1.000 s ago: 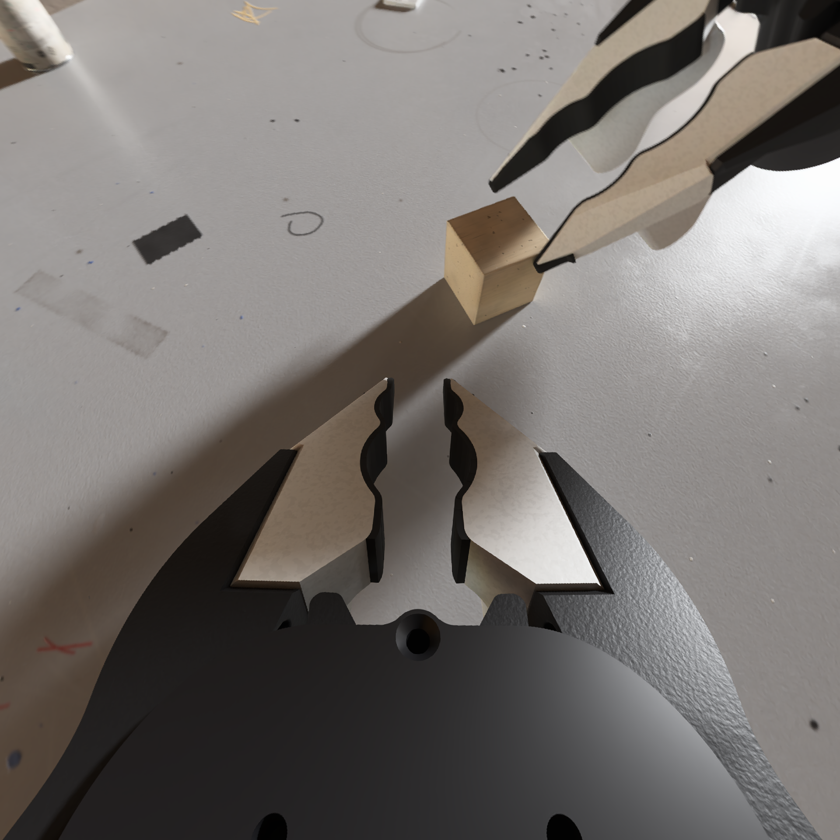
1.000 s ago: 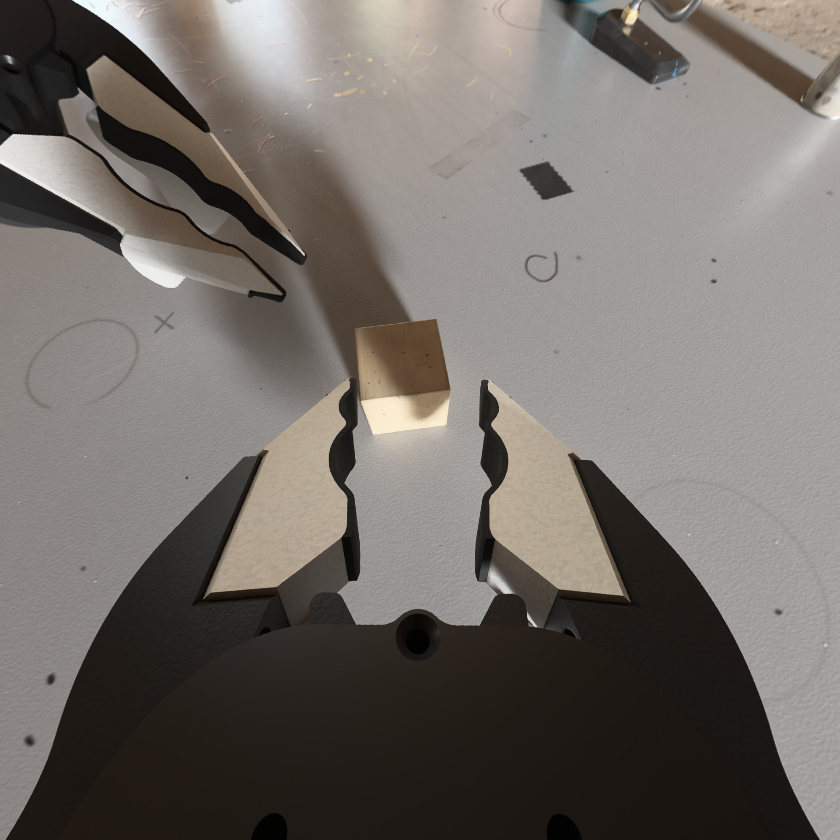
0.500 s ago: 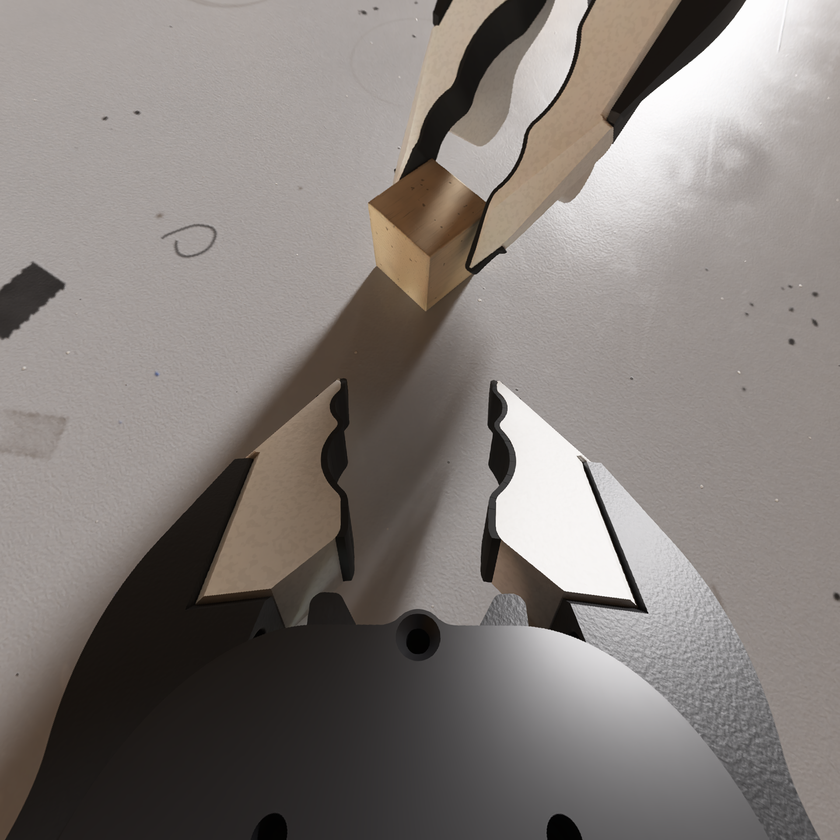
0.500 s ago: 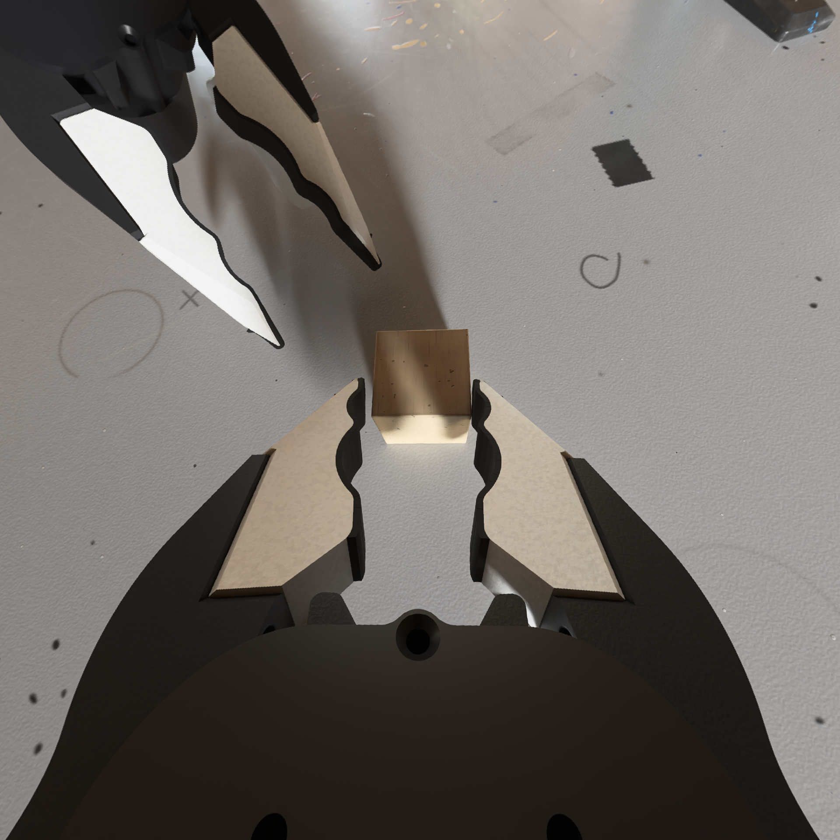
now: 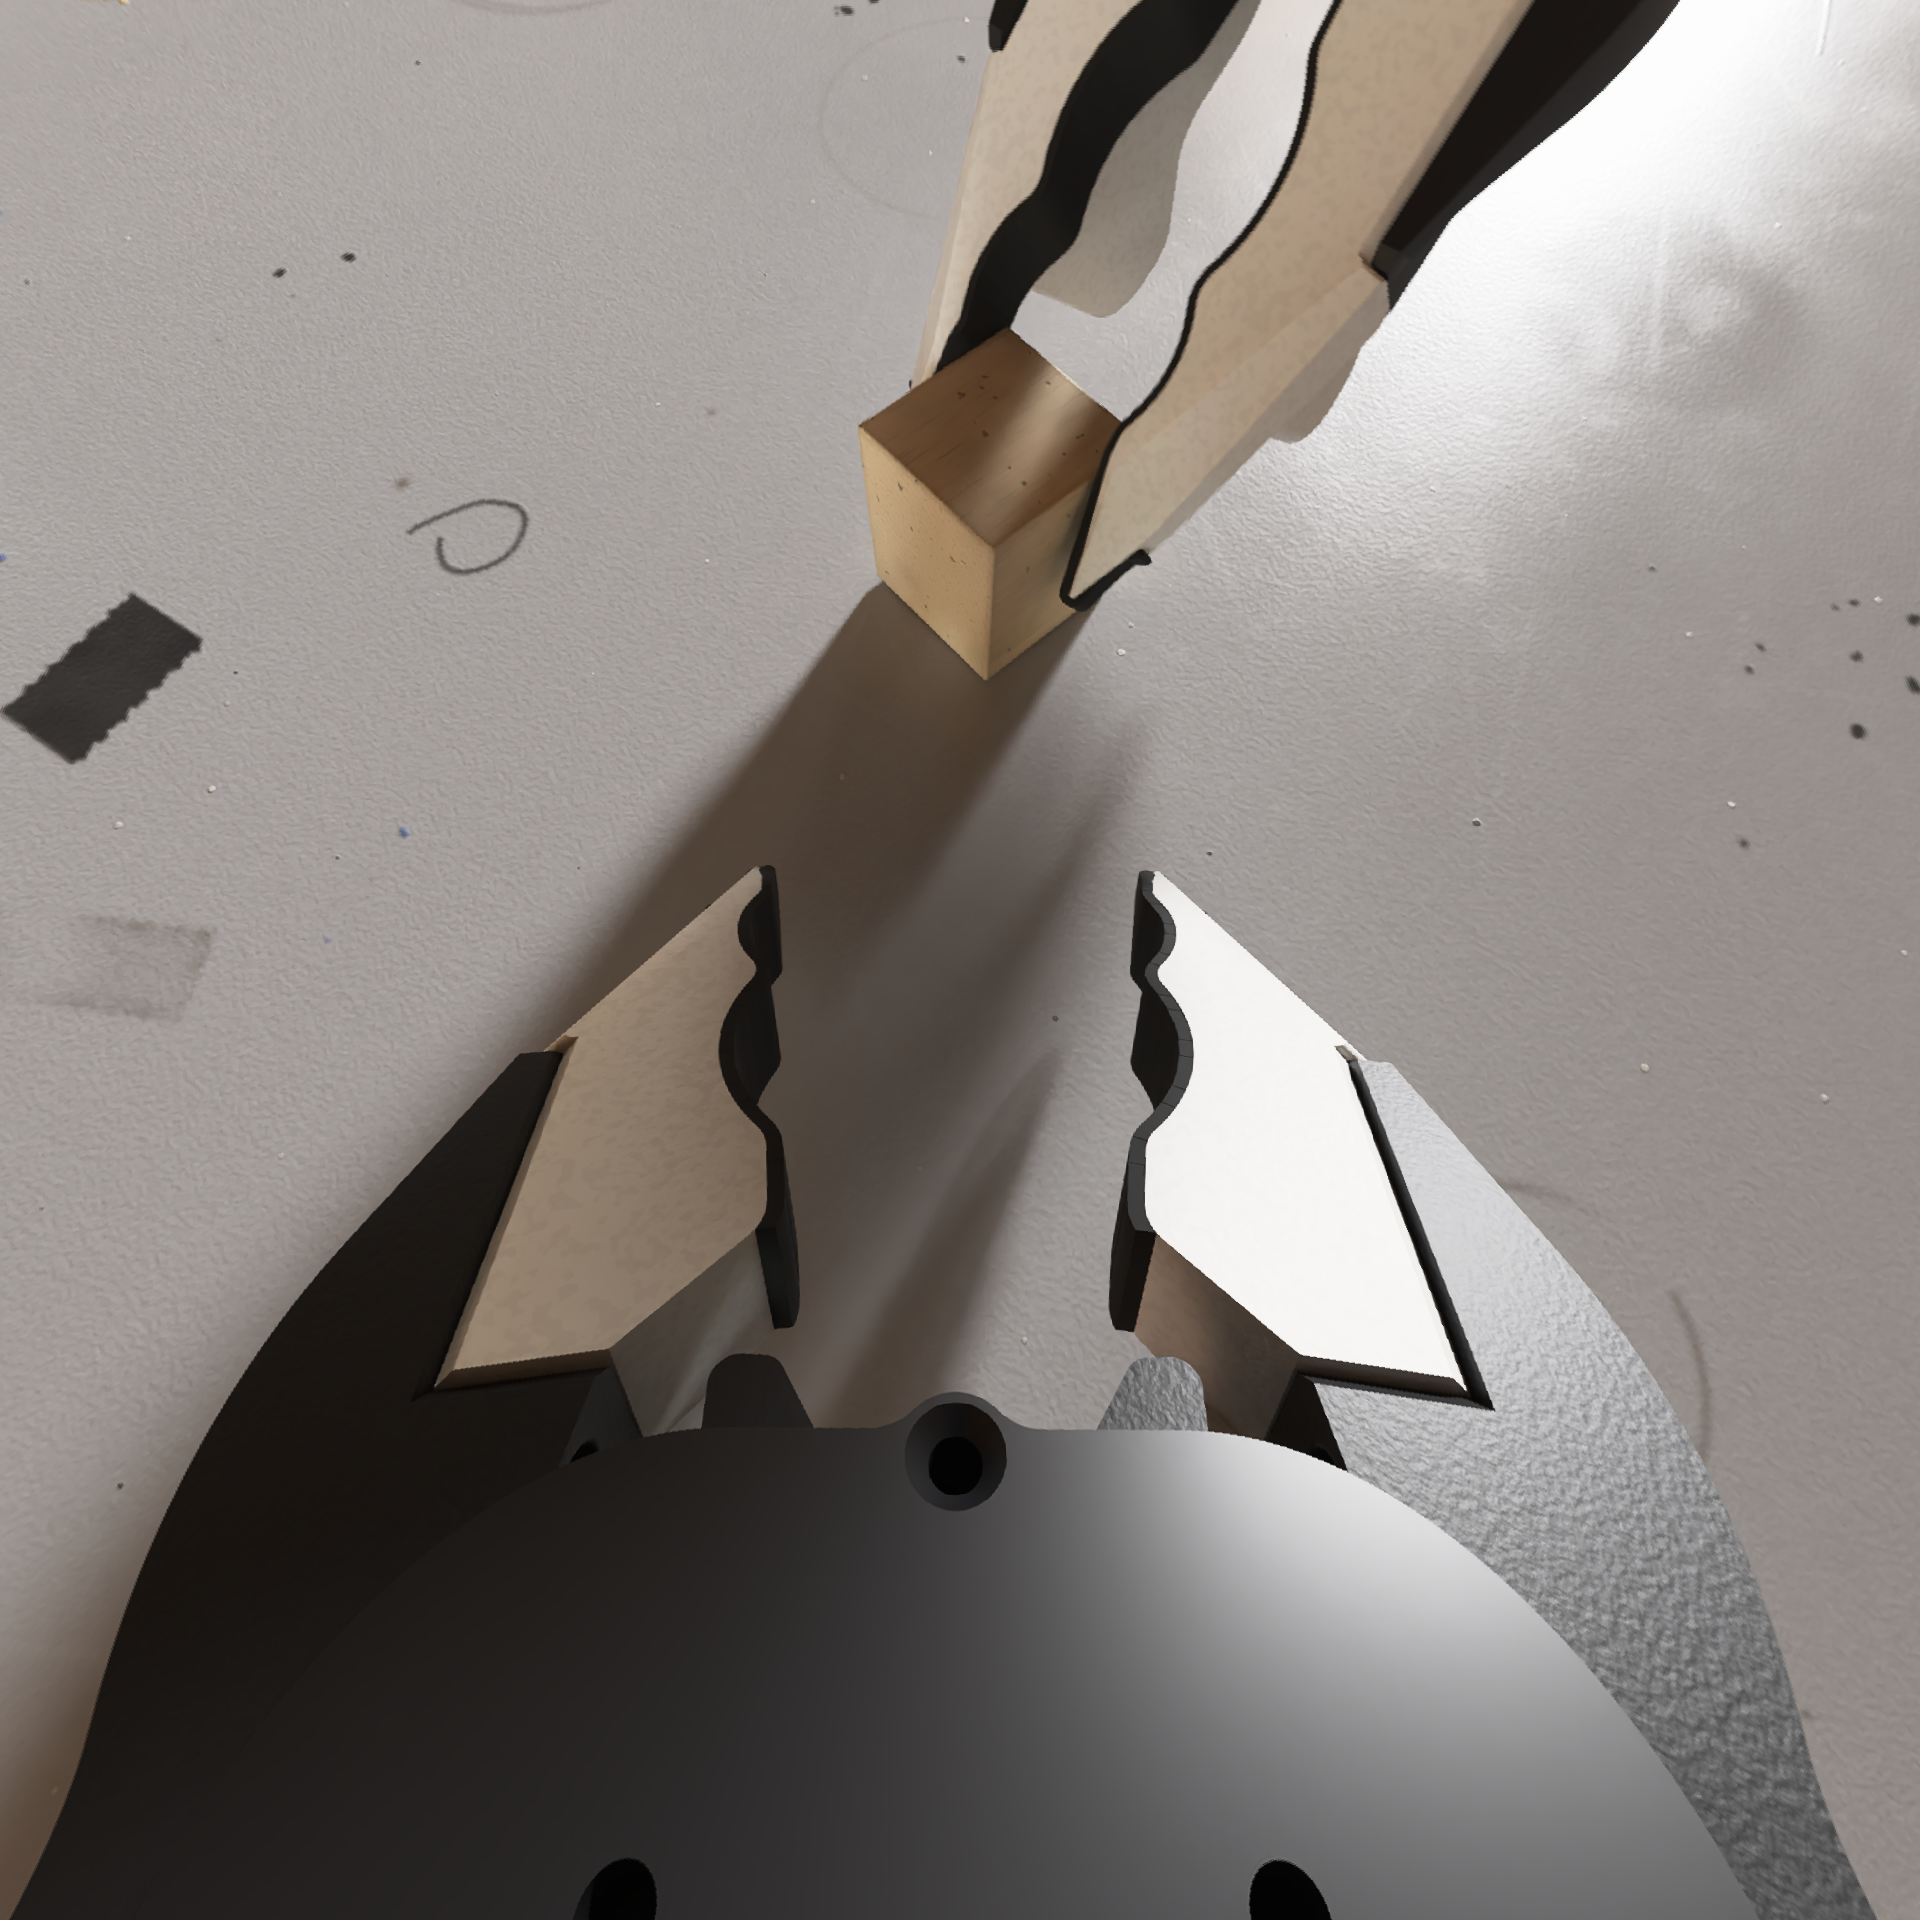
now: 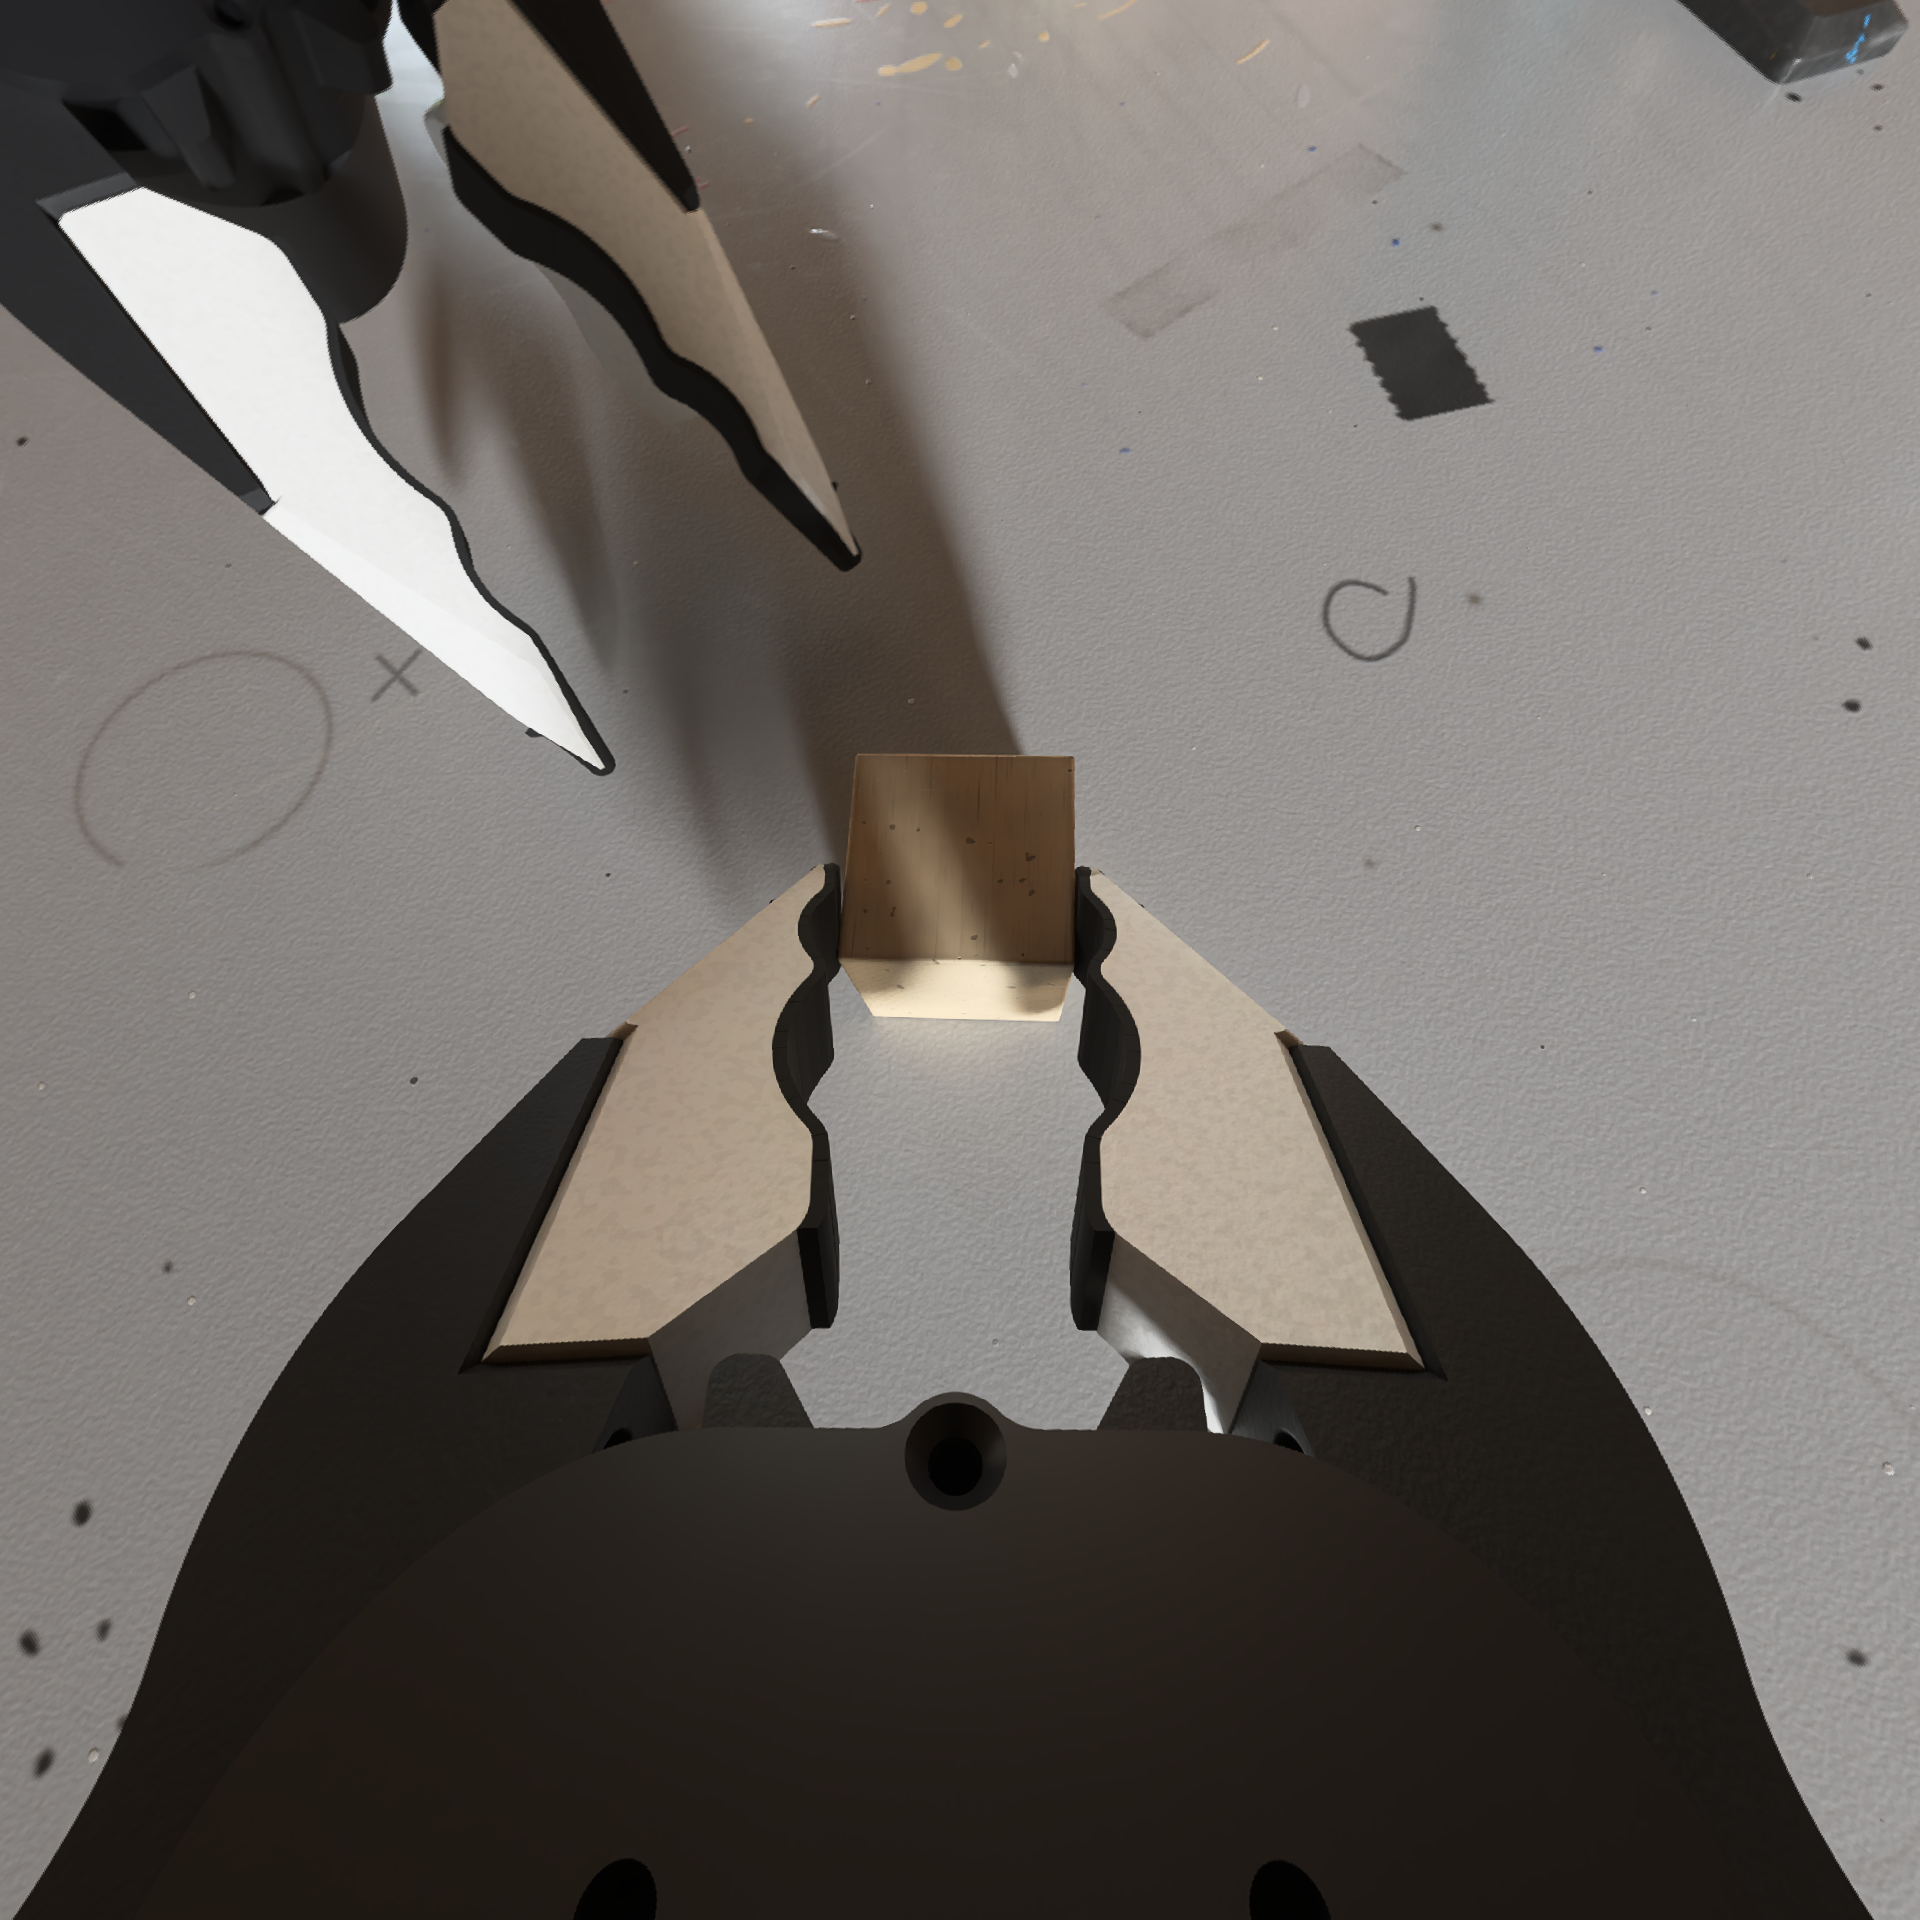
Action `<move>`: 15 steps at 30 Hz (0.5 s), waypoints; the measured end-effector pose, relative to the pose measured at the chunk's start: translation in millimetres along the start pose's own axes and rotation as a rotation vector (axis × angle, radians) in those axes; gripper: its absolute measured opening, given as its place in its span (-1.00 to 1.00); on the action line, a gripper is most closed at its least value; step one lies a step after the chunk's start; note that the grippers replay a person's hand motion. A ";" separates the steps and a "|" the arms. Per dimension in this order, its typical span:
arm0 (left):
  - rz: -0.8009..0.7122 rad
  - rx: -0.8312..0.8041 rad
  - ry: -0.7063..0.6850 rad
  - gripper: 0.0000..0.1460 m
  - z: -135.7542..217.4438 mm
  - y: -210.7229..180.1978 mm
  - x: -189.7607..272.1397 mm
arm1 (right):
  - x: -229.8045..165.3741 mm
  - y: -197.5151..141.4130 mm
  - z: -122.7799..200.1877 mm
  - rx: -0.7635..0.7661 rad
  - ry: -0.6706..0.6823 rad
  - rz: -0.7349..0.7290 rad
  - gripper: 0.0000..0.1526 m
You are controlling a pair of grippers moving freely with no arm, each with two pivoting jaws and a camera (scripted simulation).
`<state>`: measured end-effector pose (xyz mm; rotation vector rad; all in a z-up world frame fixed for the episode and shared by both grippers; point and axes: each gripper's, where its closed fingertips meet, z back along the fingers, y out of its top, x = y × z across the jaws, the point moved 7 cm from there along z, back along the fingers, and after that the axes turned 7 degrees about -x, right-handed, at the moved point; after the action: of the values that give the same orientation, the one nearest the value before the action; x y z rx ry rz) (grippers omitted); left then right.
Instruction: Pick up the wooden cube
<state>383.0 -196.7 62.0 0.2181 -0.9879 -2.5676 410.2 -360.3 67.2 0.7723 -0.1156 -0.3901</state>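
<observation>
The wooden cube (image 6: 956, 862) sits on the grey table, squarely between my right gripper's fingertips. My right gripper (image 6: 956, 883) is shut on it, and both pads touch its sides. In the left wrist view the cube (image 5: 966, 488) lies ahead and slightly right, with the right gripper (image 5: 1023, 468) coming down on it from the far side. My left gripper (image 5: 956, 883) is open and empty, a short way back from the cube. It also shows in the right wrist view (image 6: 722, 660), pointing at the cube from the upper left.
A black toothed-edge patch (image 6: 1418, 364) and a faded tape strip (image 6: 1247, 239) lie flat on the table beyond the cube. Pencil marks, a drawn circle (image 6: 197, 758) and dark specks dot the surface. A dark object (image 6: 1808, 42) sits at the far right edge.
My right gripper moved forward around the cube and closed on its sides. My left gripper opened wider and turned to face the cube.
</observation>
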 end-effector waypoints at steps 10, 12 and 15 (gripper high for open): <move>0.003 0.012 0.004 -0.19 -3.5 5.7 13.8 | 10.5 -3.8 9.1 0.034 -0.079 -0.050 -0.42; -0.004 0.004 0.015 -0.09 -7.2 8.9 19.6 | 13.9 -6.6 13.1 0.041 -0.093 -0.068 -0.42; -0.025 -0.005 0.030 0.02 -13.7 14.9 27.9 | 17.5 -10.8 19.5 0.051 -0.127 -0.084 -0.42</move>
<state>365.5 -226.5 61.6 0.2679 -0.9732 -2.5816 418.4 -386.8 72.9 0.8038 -0.2138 -0.5177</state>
